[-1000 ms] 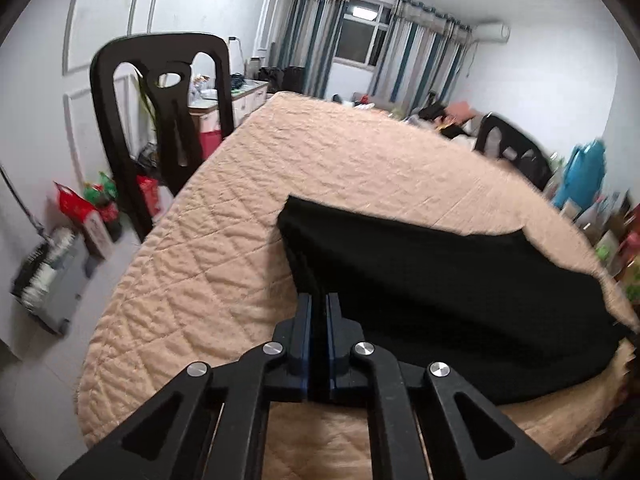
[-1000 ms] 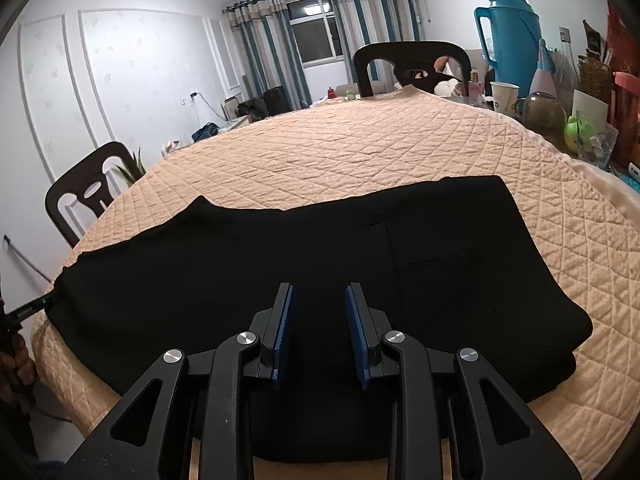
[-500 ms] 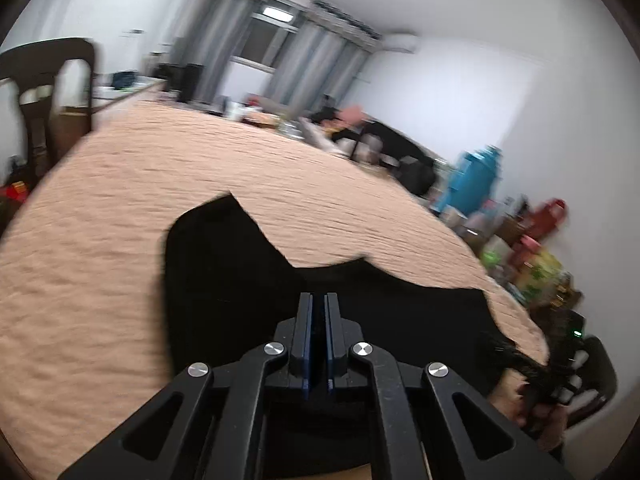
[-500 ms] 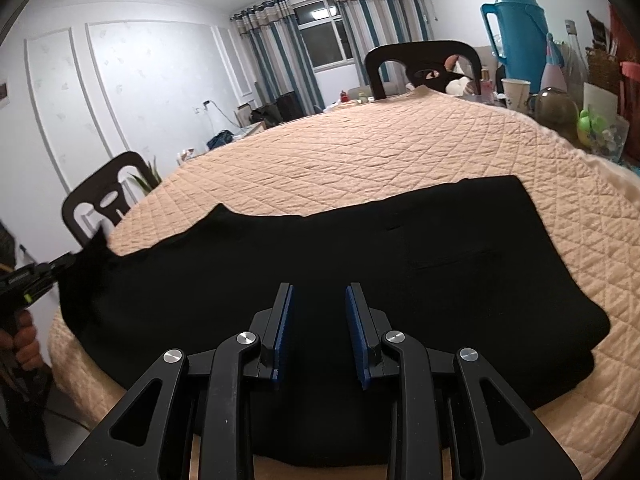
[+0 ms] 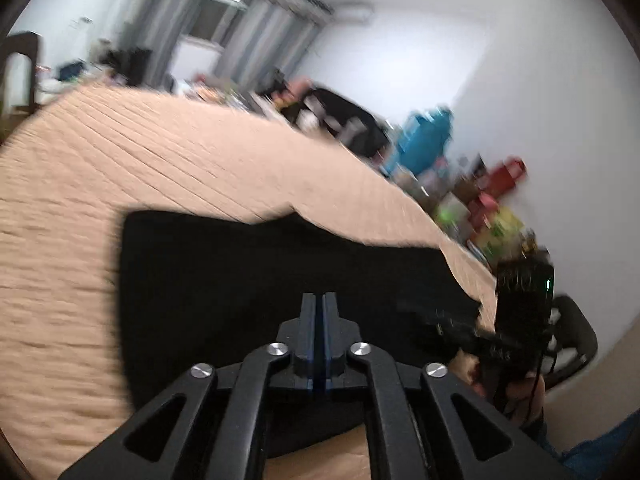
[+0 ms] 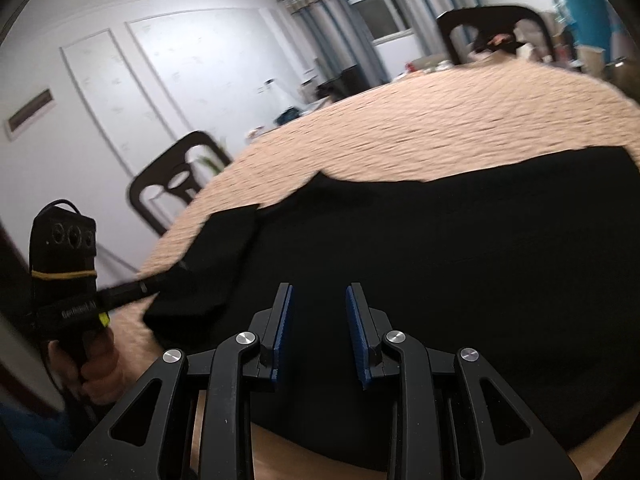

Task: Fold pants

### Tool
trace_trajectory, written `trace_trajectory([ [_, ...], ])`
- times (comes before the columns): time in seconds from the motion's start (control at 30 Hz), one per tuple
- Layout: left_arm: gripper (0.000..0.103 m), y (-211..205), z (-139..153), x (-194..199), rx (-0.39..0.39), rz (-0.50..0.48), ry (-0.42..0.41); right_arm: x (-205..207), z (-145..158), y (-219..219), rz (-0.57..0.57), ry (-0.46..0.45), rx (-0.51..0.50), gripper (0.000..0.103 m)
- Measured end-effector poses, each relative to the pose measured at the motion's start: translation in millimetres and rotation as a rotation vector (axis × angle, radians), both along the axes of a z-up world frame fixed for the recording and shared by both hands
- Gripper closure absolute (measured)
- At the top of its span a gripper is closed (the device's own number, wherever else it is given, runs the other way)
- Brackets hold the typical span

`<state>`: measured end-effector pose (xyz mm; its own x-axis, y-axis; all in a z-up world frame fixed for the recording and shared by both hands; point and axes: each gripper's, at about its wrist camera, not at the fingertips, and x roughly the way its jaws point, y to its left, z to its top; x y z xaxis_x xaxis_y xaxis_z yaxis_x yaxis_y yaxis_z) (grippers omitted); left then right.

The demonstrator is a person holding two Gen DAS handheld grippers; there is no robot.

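Black pants (image 6: 440,240) lie flat on the peach quilted table cover (image 6: 440,120); they also fill the lower middle of the left wrist view (image 5: 240,280). My left gripper (image 5: 319,300) is shut on the leg end of the pants and holds it lifted over the rest of the cloth; from the right wrist view it shows at the left (image 6: 160,284), pinching that raised end. My right gripper (image 6: 318,300) is open and empty, low over the middle of the pants; it shows at the right of the left wrist view (image 5: 424,312).
A dark chair (image 6: 176,184) stands at the table's left edge and another (image 6: 492,32) at the far side. A blue thermos (image 5: 424,140) and cluttered bottles and boxes (image 5: 492,208) line the table's right side. The near table edge runs just below both grippers.
My left gripper has swung right and carried the pants' leg end up and over toward the right gripper. The right gripper has stayed open and turned slightly left.
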<state>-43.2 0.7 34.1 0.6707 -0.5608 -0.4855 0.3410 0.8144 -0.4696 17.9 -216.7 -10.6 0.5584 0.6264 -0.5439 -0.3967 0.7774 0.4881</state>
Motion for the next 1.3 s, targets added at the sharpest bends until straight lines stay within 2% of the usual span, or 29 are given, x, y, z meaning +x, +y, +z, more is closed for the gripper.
trace_trajectory([
  [0.1, 0.087, 28, -1, -6, 0.046, 0.126, -0.013, 10, -3, 27, 0.096, 0.039, 0.04, 0.067],
  [0.23, 0.087, 54, -22, -7, 0.045, 0.193, 0.051, 25, -7, 63, 0.177, 0.089, 0.011, 0.067],
  [0.37, 0.087, 62, -37, -9, 0.037, 0.207, 0.075, 46, -9, 93, 0.205, 0.113, -0.045, 0.067],
  [0.47, 0.087, 61, -41, -9, 0.058, 0.217, 0.075, 61, -10, 104, 0.2, 0.127, -0.061, 0.067],
  [0.67, 0.087, 64, -42, -12, 0.065, 0.217, 0.065, 82, -11, 116, 0.17, 0.248, -0.031, 0.067],
  [0.77, 0.087, 65, -45, -13, 0.069, 0.222, 0.066, 83, -12, 119, 0.205, 0.299, 0.002, 0.067],
  [0.9, 0.087, 65, -46, -13, 0.065, 0.226, 0.07, 85, -14, 123, 0.217, 0.316, 0.019, 0.067],
  [0.93, 0.087, 65, -46, -13, 0.064, 0.227, 0.07, 87, -15, 123, 0.212, 0.321, 0.03, 0.068],
  [1.07, 0.087, 65, -44, -15, 0.066, 0.229, 0.07, 90, -18, 128, 0.195, 0.308, 0.005, 0.097],
  [1.2, 0.087, 66, -41, -17, 0.065, 0.228, 0.068, 81, -5, 109, 0.195, 0.254, 0.088, 0.098],
  [1.3, 0.087, 62, -37, -18, 0.066, 0.219, 0.054, 70, 8, 83, 0.156, 0.216, 0.107, 0.098],
])
